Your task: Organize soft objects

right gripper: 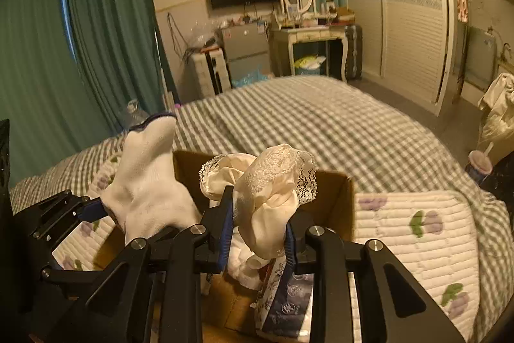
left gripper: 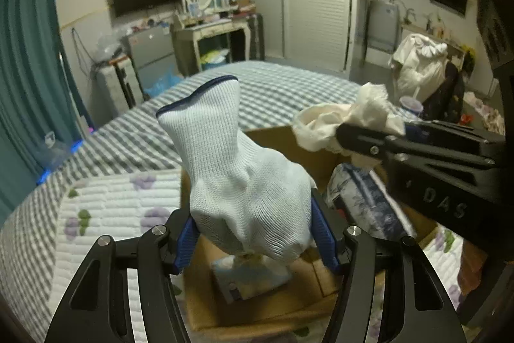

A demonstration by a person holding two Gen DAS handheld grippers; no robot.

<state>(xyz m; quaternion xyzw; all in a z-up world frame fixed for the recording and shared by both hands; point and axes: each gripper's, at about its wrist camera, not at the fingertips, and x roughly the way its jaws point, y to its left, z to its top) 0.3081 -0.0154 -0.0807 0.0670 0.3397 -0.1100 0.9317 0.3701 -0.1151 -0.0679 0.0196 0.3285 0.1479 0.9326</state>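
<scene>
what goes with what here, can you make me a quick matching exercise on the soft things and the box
Things:
1. white knit glove
2. cream lace cloth
3. cardboard box
4. floral quilted pad

States:
a. lies flat on the checked bed
b. clamped in the right tool
c. open-topped, under both tools
d. clamped in the left tool

Pairs: 1-d, 2-b, 3-c, 4-a
</scene>
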